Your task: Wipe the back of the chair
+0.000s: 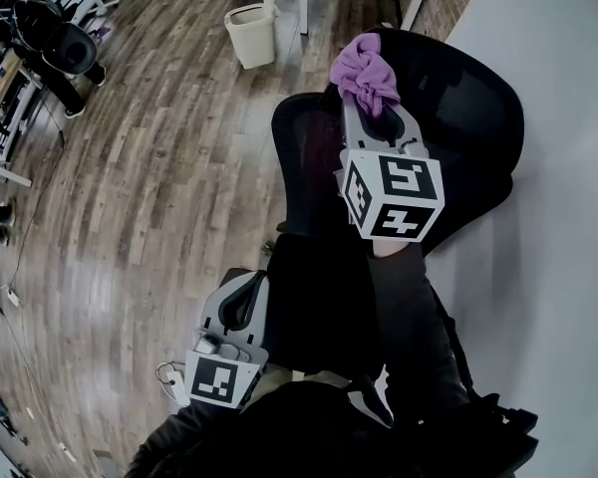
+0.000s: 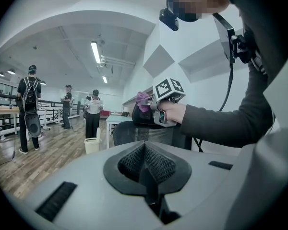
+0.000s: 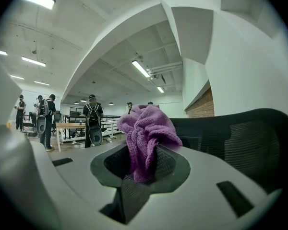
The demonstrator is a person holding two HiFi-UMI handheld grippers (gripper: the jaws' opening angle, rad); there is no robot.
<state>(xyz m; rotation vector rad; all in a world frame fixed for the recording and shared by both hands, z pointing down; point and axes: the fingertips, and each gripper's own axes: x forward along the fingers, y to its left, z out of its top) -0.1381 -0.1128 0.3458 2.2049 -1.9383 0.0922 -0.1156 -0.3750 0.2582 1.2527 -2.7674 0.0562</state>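
Holds a bunched purple cloth clamped in the right gripper, most of the wad standing proud above the jaws; sets it up at the top of the mesh chair back, just beside the rim; cannot tell contact between cloth and mesh.

Finds the back to the right of the jaws and a little ahead, with the curved top edge running off rightward across the right gripper view; reads the same from the head view, cloth at the left end of the dark back, right gripper pointing away from the body.

Calls, most likely, for a press rightward into the mesh, then strokes along that long edge; judges the wiping barely begun, if at all.

Carries the left gripper low and close to the body, well apart from the cloth, jaws closed together on nothing; leaves the right gripper much the nearer and so the likely worker.

Shows one container, a pale waste bin on the wood floor, well beyond the chair; gives no clear look at anything inside.
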